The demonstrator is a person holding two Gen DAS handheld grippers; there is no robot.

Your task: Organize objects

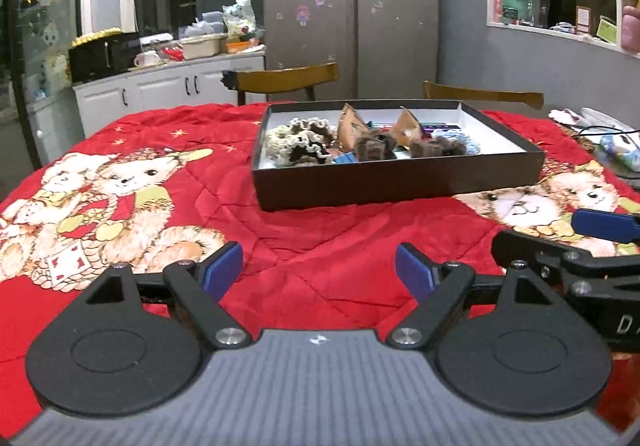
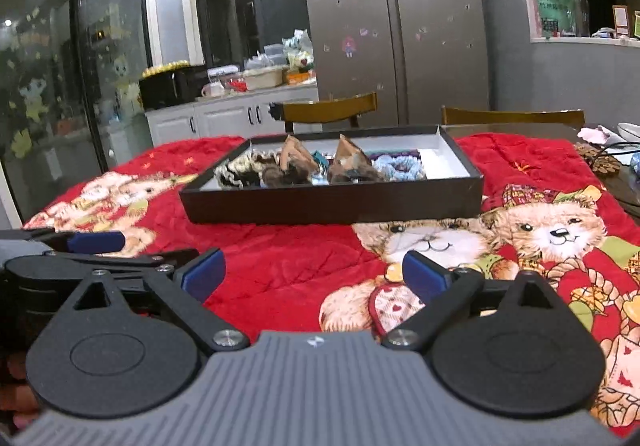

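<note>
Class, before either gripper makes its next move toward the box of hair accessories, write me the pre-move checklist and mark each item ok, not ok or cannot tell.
1. Left gripper open and holding nothing: ok.
2. Right gripper open and holding nothing: ok.
3. Box flat on the red cloth, its top open: ok.
4. Cloth between both grippers and the box free of loose items: ok.
5. Grippers clear of each other: cannot tell; the right one sits close beside the left in the left wrist view.
6. Scrunchies and the other pieces already sorted inside the box: cannot tell; they overlap in a heap.
</note>
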